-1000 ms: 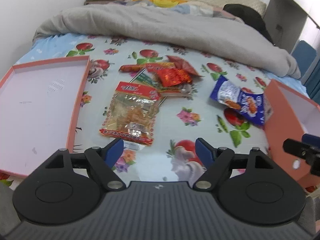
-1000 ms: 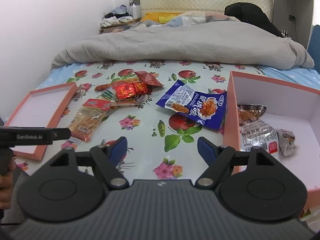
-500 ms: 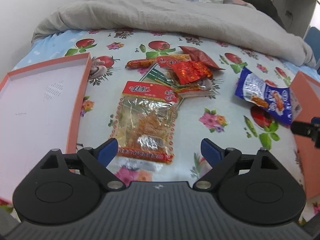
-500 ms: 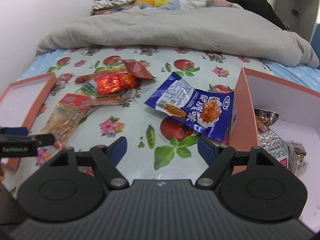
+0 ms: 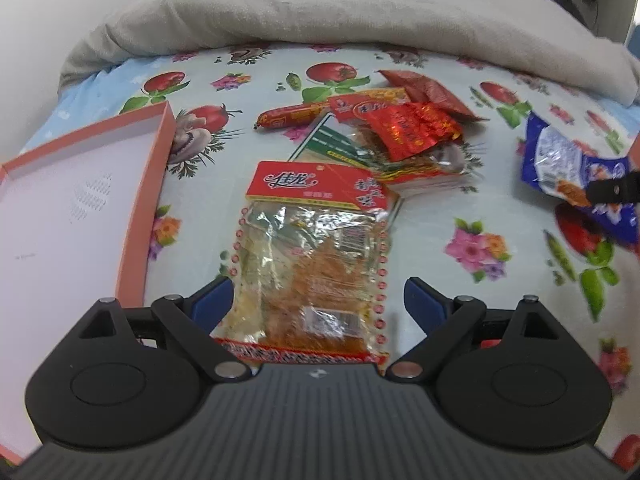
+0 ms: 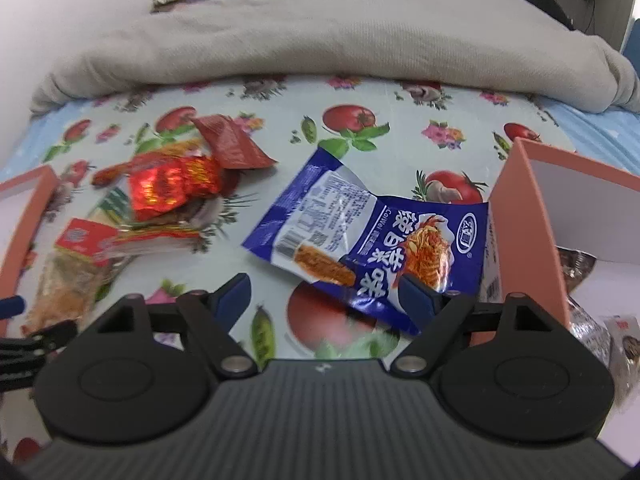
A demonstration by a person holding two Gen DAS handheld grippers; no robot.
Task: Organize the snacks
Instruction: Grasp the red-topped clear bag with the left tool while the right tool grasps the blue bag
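Note:
A clear snack packet with a red header (image 5: 312,248) lies flat on the flowered sheet. My left gripper (image 5: 318,300) hovers open over its near end, one finger on each side, and the pads do not press it. Further back lies a pile of red snack packets (image 5: 408,132) with a sausage stick (image 5: 288,116). In the right wrist view a blue noodle-snack packet (image 6: 372,232) lies against the pink box (image 6: 524,220). My right gripper (image 6: 326,294) is low over its near corner, jaws opening, grasping nothing.
A shallow pink box lid (image 5: 152,184) lies at the left. The pink box at the right holds several packets (image 6: 580,264). A grey duvet (image 5: 320,12) is bunched across the back of the bed. The left gripper's finger (image 6: 24,340) shows at the lower left.
Both grippers moved forward and down. The clear packet now sits between the left fingers and the blue packet is close under the right ones. Both pairs of jaws stand wider.

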